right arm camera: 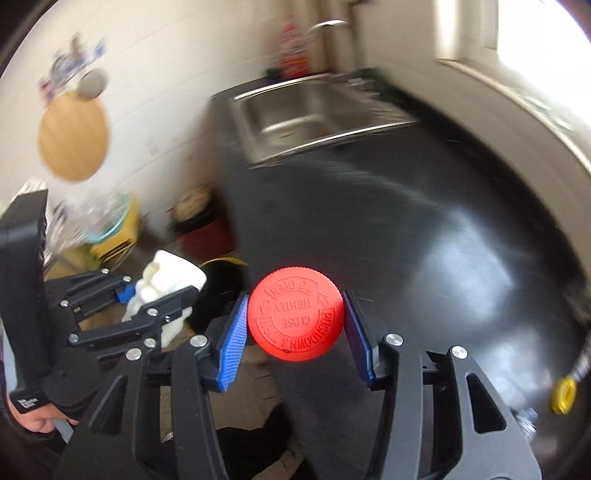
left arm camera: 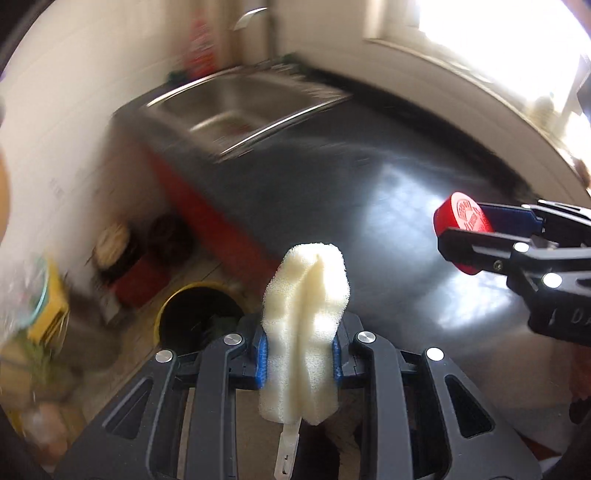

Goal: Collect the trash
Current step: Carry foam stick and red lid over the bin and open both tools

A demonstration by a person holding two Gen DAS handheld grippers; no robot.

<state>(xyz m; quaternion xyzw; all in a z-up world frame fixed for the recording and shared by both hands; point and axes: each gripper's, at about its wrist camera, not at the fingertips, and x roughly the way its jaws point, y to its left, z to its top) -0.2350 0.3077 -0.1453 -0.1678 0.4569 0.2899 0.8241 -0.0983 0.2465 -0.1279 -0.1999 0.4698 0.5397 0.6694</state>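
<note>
- Left wrist view: left hand-held gripper [left arm camera: 300, 354] pinching pale foam sponge [left arm camera: 306, 325], upright and squashed between blue pads, carried near yellow-rimmed bin [left arm camera: 166, 314] on the floor, likely for dropping.
- Right wrist view: right hand-held gripper [right arm camera: 295, 321] clamped on red cap [right arm camera: 295, 313] by its rim, above dark worktop [right arm camera: 424, 258] edge, sink [right arm camera: 314, 114] beyond.

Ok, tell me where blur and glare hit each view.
Left wrist: sink and floor clutter smeared; window blown out, glare on countertop; sponge sharp. Right wrist: background smeared, red cap crisp.
</note>
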